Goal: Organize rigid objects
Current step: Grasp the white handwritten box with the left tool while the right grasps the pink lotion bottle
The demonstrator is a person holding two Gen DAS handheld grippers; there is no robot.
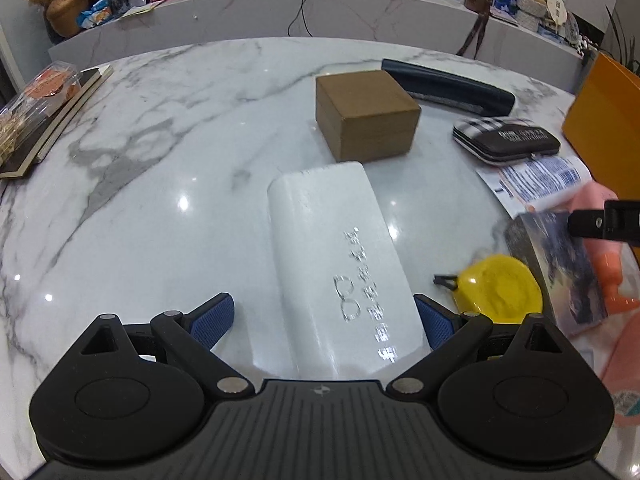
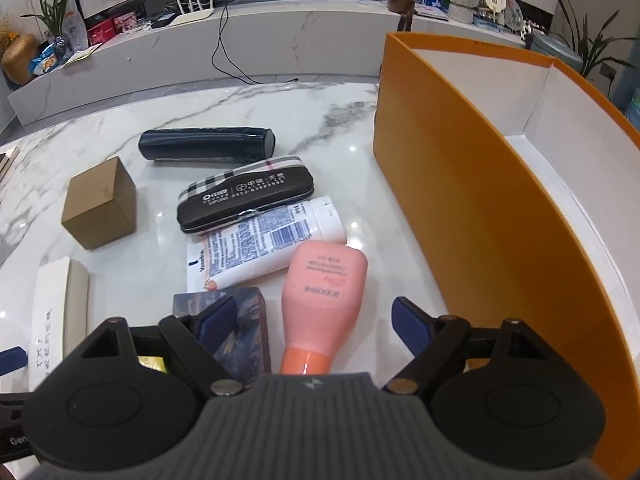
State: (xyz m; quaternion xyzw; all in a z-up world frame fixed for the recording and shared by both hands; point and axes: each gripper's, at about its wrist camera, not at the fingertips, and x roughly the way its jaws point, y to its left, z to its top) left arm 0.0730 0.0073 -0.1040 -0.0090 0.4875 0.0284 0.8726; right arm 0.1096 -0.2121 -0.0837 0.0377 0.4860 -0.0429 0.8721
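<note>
My left gripper (image 1: 324, 316) is open, its blue-padded fingers either side of a white glasses case (image 1: 340, 264) lying on the marble table; whether the pads touch it I cannot tell. My right gripper (image 2: 314, 320) is open above a pink bottle (image 2: 320, 296), which lies between its fingers. A dark patterned box (image 2: 240, 328) lies by its left finger. A brown cardboard box (image 1: 366, 114), a dark blue case (image 1: 448, 86), a plaid-and-black case (image 2: 244, 196) and a white tube (image 2: 264, 244) lie further off. An open orange box (image 2: 460, 184) stands at the right.
A yellow pouch (image 1: 498, 288) lies right of the white case. Books with plastic packs (image 1: 44, 108) sit at the table's left edge. A marble counter (image 2: 240, 36) with clutter and a cable runs behind the table.
</note>
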